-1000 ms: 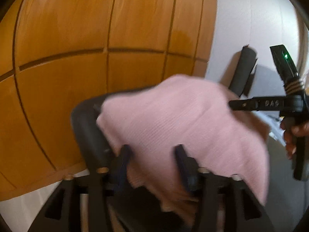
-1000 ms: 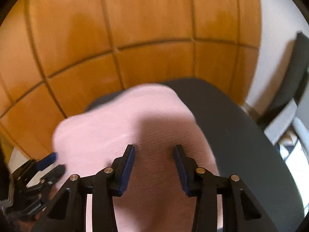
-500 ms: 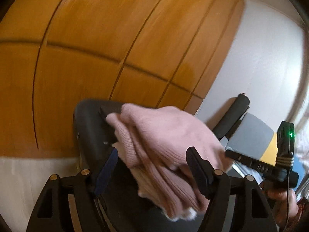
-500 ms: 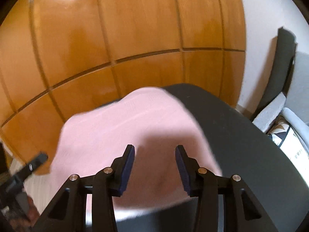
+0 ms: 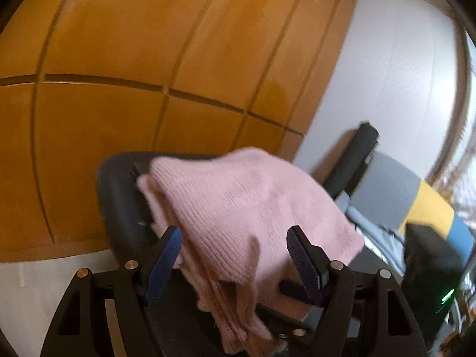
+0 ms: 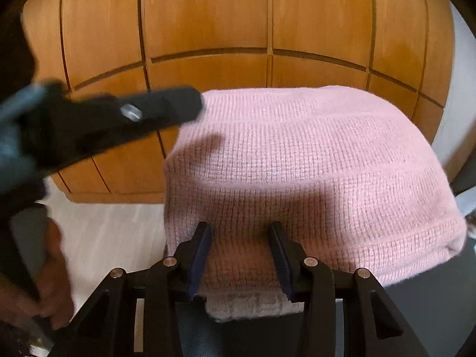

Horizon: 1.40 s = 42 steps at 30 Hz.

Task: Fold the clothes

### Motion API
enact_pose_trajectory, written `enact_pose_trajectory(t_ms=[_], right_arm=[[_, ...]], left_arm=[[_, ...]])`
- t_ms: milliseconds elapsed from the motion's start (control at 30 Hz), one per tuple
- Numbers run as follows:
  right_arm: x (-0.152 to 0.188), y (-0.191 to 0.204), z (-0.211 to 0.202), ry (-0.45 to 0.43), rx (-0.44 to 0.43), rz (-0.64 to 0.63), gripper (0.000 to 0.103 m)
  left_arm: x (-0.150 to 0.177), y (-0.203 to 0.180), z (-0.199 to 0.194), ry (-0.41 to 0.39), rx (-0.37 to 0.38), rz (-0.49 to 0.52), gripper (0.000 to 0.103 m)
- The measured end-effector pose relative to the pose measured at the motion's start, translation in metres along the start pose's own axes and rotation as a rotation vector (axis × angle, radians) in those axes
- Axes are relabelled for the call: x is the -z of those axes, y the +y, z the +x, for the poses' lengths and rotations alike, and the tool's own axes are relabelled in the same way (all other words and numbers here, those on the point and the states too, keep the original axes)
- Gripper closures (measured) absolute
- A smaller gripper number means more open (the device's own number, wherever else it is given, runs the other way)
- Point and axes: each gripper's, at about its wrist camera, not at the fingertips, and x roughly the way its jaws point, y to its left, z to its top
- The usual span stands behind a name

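The pink sweater [image 6: 300,184] sat as a thick folded bundle on the dark chair seat [image 5: 119,208], in front of the wooden panelled wall [image 6: 208,15]. The right gripper [image 6: 240,255] hung low over the near edge of the bundle, jaws spread part-way with the knit showing between them, and no pad could be seen pressing the cloth. The left gripper [image 5: 232,255] came at the bundle from its side, jaws spread wide either side of the loose layered edge, pinching nothing.

By the look of it, the step in hand was tidying or squaring the fold. To do it well, the right jaws should go down onto the near edge and catch every layer, not just the top one; a fringe of a lower layer peeked out beneath the bundle in the right view. The left should steady the stacked edge so the layers don't slide off the seat's rim.

From the right view, the bundle's long axis ran across the picture, side to side, with the smooth folded top facing up and the wall beyond it. In the left view the loose layered ends pointed toward that gripper, drooping at the seat's near edge.
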Motion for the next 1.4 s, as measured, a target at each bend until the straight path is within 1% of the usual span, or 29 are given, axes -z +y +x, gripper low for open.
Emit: enact_pose_trajectory(t_ms=[67, 133, 167, 200, 233, 267, 300, 367, 400, 433, 467, 500, 533, 567, 600, 667, 733, 767, 800, 867, 900, 1000, 1067, 1100, 1167, 1200, 1300, 1400], right_arm=[[0.003, -0.01, -0.009, -0.017, -0.034, 0.053, 0.059], [0.005, -0.02, -0.021, -0.037, -0.057, 0.107, 0.059], [0.005, -0.027, -0.035, -0.05, -0.035, 0.113, 0.06], [0.002, -0.036, -0.055, -0.073, 0.016, 0.103, 0.06], [0.001, -0.045, -0.064, -0.1, 0.069, 0.097, 0.06], [-0.002, -0.056, -0.07, -0.114, 0.103, 0.104, 0.06], [-0.006, -0.067, -0.076, -0.119, 0.131, 0.124, 0.06], [-0.013, -0.093, -0.071, -0.088, 0.156, 0.172, 0.06], [-0.017, -0.106, -0.067, -0.067, 0.165, 0.194, 0.062], [-0.019, -0.117, -0.059, -0.034, 0.176, 0.214, 0.064], [-0.019, -0.126, -0.046, 0.02, 0.193, 0.234, 0.066], [-0.016, -0.136, -0.033, 0.068, 0.199, 0.268, 0.066], [-0.011, -0.143, -0.022, 0.099, 0.188, 0.314, 0.066], [-0.007, -0.149, -0.015, 0.111, 0.182, 0.353, 0.066], [-0.006, -0.148, -0.016, 0.09, 0.185, 0.37, 0.066], [-0.005, -0.137, -0.027, 0.051, 0.203, 0.34, 0.063], [0.001, -0.119, -0.042, 0.012, 0.225, 0.312, 0.05], [0.005, -0.11, -0.05, -0.009, 0.235, 0.301, 0.037], [0.012, -0.102, -0.058, -0.024, 0.241, 0.298, 0.032], [0.039, -0.089, -0.076, -0.031, 0.236, 0.32, 0.032], [0.051, -0.083, -0.083, -0.027, 0.237, 0.33, 0.032], [0.076, -0.071, -0.095, 0.025, 0.251, 0.353, 0.032], [0.09, -0.069, -0.102, 0.054, 0.251, 0.369, 0.031], [0.1, -0.067, -0.108, 0.057, 0.255, 0.374, 0.03], [0.111, -0.065, -0.114, 0.051, 0.277, 0.364, 0.028], [0.115, -0.066, -0.117, 0.049, 0.293, 0.352, 0.028], [0.121, -0.07, -0.125, 0.031, 0.327, 0.313, 0.028], [0.121, -0.08, -0.13, 0.002, 0.343, 0.262, 0.026]], left_arm=[[0.014, 0.003, 0.018, 0.077, -0.052, 0.022, 0.028], [0.026, 0.016, 0.02, 0.086, -0.028, -0.027, 0.026], [0.03, 0.021, 0.018, 0.087, -0.014, -0.053, 0.026], [0.033, 0.024, 0.014, 0.089, -0.001, -0.078, 0.026], [0.035, 0.027, 0.012, 0.087, 0.008, -0.092, 0.026], [0.037, 0.027, 0.008, 0.078, 0.011, -0.095, 0.026], [0.037, 0.024, 0.005, 0.068, -0.001, -0.076, 0.026], [0.038, 0.018, 0.004, 0.054, -0.047, -0.014, 0.026], [0.038, 0.014, 0.006, 0.052, -0.08, 0.027, 0.025], [0.038, 0.013, 0.008, 0.06, -0.089, 0.04, 0.023], [0.038, 0.012, 0.009, 0.071, -0.091, 0.044, 0.02], [0.039, 0.011, 0.011, 0.082, -0.093, 0.049, 0.02], [0.038, 0.011, 0.011, 0.085, -0.092, 0.046, 0.02], [0.038, 0.012, 0.009, 0.088, -0.091, 0.032, 0.019], [0.038, 0.013, 0.008, 0.094, -0.09, 0.015, 0.019], [0.038, 0.013, 0.001, 0.105, -0.093, -0.024, 0.02], [0.04, 0.006, -0.01, 0.114, -0.113, -0.06, 0.02], [0.042, 0.002, -0.016, 0.115, -0.133, -0.072, 0.02], [0.045, -0.002, -0.022, 0.116, -0.152, -0.083, 0.02], [0.053, -0.013, -0.033, 0.117, -0.206, -0.095, 0.02], [0.058, -0.02, -0.039, 0.123, -0.232, -0.093, 0.022], [0.073, -0.048, -0.052, 0.156, -0.304, -0.075, 0.021], [0.083, -0.065, -0.056, 0.167, -0.329, -0.07, 0.022], [0.087, -0.074, -0.057, 0.165, -0.325, -0.063, 0.021], [0.096, -0.094, -0.058, 0.164, -0.282, -0.039, 0.021], [0.1, -0.103, -0.059, 0.155, -0.278, -0.032, 0.021], [0.109, -0.128, -0.061, 0.122, -0.294, -0.013, 0.021], [0.112, -0.148, -0.054, 0.128, -0.327, 0.012, 0.021]])
